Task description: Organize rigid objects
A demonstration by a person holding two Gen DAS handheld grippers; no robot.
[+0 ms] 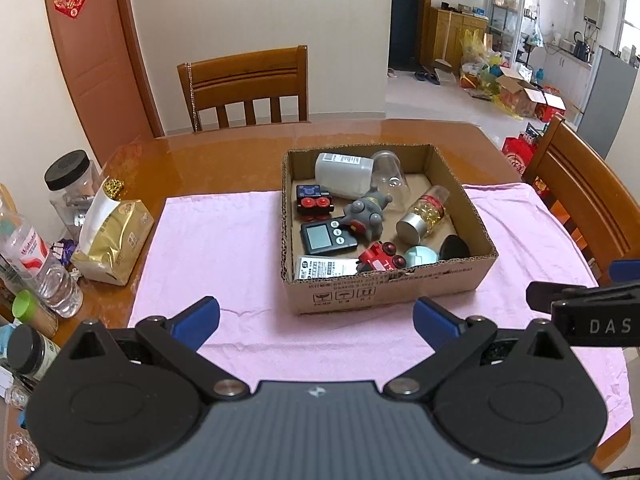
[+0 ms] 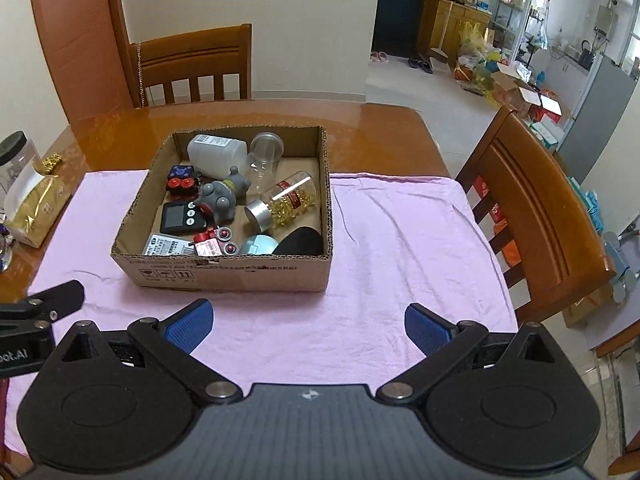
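A cardboard box [image 1: 384, 284] sits on a pink cloth [image 1: 224, 248] that covers the near part of the wooden worktop [image 1: 224, 148], toward the cloth's far edge. Inside lie a white plastic bottle [image 1: 343, 174] and a clear cup [image 1: 388, 174] at the far wall, a grey toy figure [image 1: 368, 210] in the middle, a capsule bottle with a silver cap [image 1: 424, 216] toward the right wall, a black timer [image 1: 326, 236] toward the left wall, and a red toy car [image 1: 380, 258] against the near wall.

The left tongs [image 1: 316, 320] hang over the cloth's near edge, blue pads wide apart, gripping nothing. The right tongs [image 2: 308, 326] hover beside them over bare cloth, also spread apart and empty. A gold packet [image 1: 114, 240] and a water bottle [image 1: 40, 268] stand at the worktop's left edge.
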